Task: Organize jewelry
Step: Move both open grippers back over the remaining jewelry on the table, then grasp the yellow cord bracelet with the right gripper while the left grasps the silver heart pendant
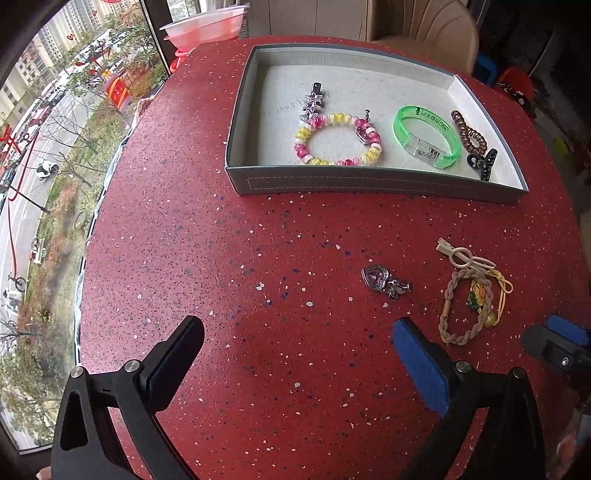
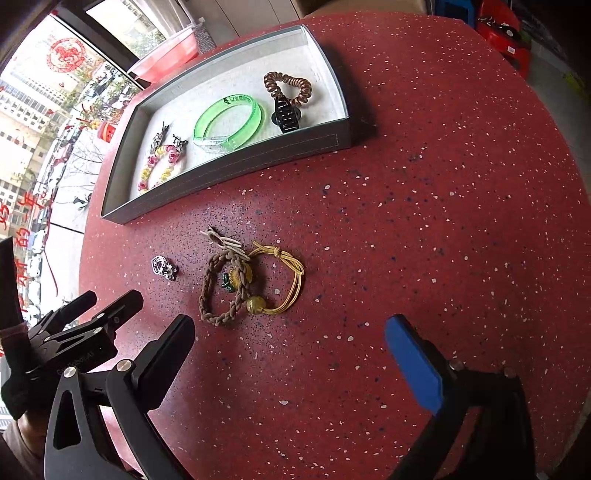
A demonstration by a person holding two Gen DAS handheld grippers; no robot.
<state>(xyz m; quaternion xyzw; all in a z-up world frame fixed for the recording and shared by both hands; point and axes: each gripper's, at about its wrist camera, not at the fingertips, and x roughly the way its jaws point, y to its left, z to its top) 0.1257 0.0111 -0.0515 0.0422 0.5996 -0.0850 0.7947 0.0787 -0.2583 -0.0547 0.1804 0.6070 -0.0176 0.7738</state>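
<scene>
Grippers both wide open, nothing held: left point(image 1: 297, 345), right point(image 2: 290, 341). Braided band point(image 2: 221, 291) on table point(image 2: 424, 221), tray point(image 2: 236, 162) beyond.

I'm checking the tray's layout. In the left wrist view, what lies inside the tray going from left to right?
Beaded bracelet → green bangle → brown spiral hair tie, all in the grey tray. The star clip and black claw clip overlap their neighbours, so I left them out.

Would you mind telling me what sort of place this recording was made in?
Probably a room in a flat several floors up: a red speckled table stands by a large window overlooking a street and tower blocks, with an upholstered chair behind the grey jewelry tray.
</scene>
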